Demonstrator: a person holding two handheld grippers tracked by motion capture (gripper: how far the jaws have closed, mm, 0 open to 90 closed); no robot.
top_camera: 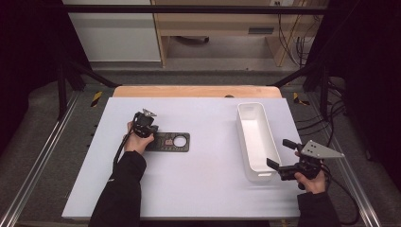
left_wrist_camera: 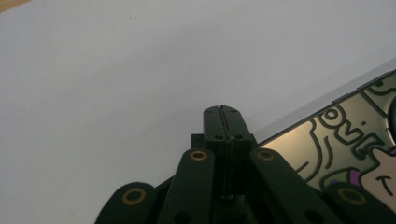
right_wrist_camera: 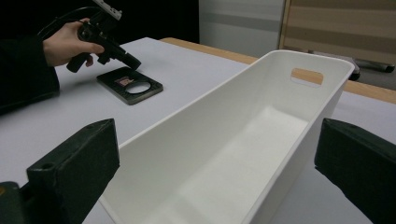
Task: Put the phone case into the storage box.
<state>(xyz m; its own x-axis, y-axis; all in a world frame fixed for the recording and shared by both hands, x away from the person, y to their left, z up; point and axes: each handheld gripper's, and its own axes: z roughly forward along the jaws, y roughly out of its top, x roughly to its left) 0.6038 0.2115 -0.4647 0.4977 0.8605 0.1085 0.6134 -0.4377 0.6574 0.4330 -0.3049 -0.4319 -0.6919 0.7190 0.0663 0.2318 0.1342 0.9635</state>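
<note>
left gripper (top_camera: 152, 134) jaws pressed together at plate's (top_camera: 171, 142) 9 o'clock end | right gripper (top_camera: 280, 154) jaws spread wide at bin's (top_camera: 246, 142) 5 o'clock corner

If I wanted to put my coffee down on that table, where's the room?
The widest bare patch lies between the dark flat case and the white bin, running to the near edge of the table. The far left corner is bare too. It is crowded around the left hand-held gripper and the right hand-held gripper.
</note>
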